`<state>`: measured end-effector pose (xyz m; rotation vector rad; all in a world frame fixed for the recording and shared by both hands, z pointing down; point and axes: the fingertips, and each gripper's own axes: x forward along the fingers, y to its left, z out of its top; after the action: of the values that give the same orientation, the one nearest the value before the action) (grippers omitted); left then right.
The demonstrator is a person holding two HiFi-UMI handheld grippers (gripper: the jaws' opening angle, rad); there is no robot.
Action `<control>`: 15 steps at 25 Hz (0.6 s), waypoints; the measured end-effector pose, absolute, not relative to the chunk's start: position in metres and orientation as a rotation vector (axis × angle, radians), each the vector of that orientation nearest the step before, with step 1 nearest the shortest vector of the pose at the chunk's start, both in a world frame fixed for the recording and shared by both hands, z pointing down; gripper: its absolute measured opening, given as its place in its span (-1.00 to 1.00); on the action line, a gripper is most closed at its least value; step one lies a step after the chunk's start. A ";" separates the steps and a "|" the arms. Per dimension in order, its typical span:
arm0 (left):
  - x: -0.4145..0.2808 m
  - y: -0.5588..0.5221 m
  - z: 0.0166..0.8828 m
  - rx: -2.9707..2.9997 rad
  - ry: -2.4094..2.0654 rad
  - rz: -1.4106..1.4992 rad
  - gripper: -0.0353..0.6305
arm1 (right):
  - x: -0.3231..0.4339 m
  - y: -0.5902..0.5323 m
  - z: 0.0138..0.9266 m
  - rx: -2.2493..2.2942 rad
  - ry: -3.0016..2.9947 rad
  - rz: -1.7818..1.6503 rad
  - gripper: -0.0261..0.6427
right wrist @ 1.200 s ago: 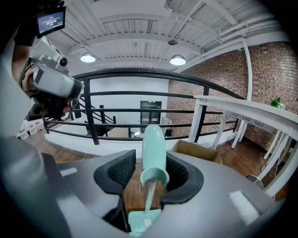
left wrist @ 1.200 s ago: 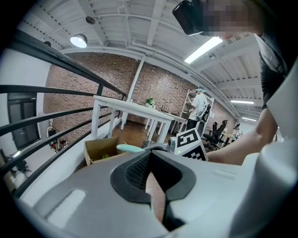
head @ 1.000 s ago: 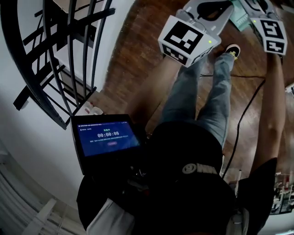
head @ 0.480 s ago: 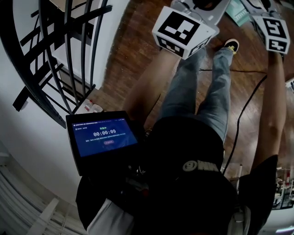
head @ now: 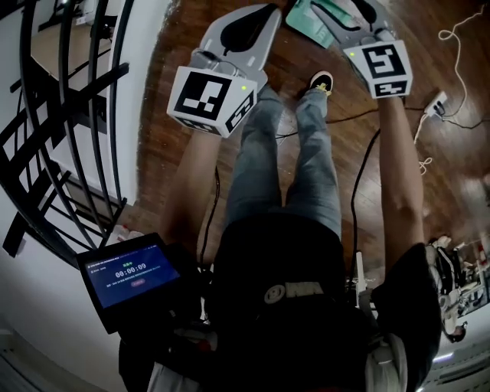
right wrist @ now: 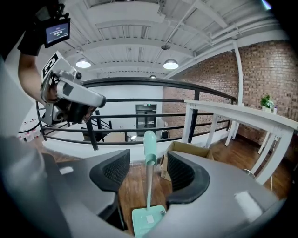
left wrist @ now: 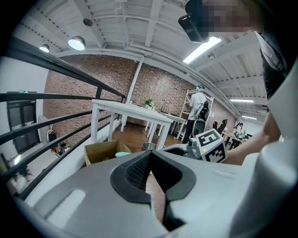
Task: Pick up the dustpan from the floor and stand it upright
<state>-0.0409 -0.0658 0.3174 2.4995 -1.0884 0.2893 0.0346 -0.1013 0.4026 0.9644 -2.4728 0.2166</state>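
Note:
The mint-green dustpan [right wrist: 148,221] stands upright on the wooden floor, its long handle [right wrist: 149,144] rising between my right gripper's jaws. My right gripper [right wrist: 148,172] is open: the pads flank the handle without touching it, and the jaws are closing slightly. In the head view the dustpan [head: 310,21] shows at the top edge beside the right gripper [head: 354,11]. My left gripper [head: 256,11] hangs to its left, shut on nothing. The left gripper [left wrist: 150,155] shows its pads meeting at the tips.
A black railing [head: 61,115] and white wall run along the left. An open cardboard box [right wrist: 186,151] sits behind the dustpan, near a white table [right wrist: 242,116]. Cables [head: 360,176] and a power strip [head: 440,103] lie on the floor. A tablet [head: 130,272] hangs at the person's chest.
The head view has swung, so both grippers sit lower and further left in it. More of the green dustpan shows near the right gripper.

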 end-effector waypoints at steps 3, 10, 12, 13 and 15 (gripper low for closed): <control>-0.045 -0.058 0.312 2.542 -1.095 0.308 -0.85 | 0.035 -0.089 0.382 1.060 -2.521 0.200 -0.42; 0.025 -0.116 0.264 2.669 -1.145 0.361 -0.85 | 0.074 -0.137 0.308 1.076 -2.710 0.241 -0.91; 0.088 -0.157 0.253 2.669 -1.154 0.399 -0.85 | 0.128 -0.175 0.288 1.009 -2.740 0.278 -0.91; 0.118 -0.176 0.248 2.674 -1.159 0.394 -0.85 | 0.155 -0.193 0.279 0.995 -2.755 0.268 -0.91; 0.163 -0.205 0.237 2.710 -1.167 0.363 -0.85 | 0.196 -0.218 0.260 0.998 -2.782 0.212 -0.91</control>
<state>0.1630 -0.2051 0.2367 2.7102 -1.1665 0.3627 0.1960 -0.2182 0.2604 0.9983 -2.7821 0.2120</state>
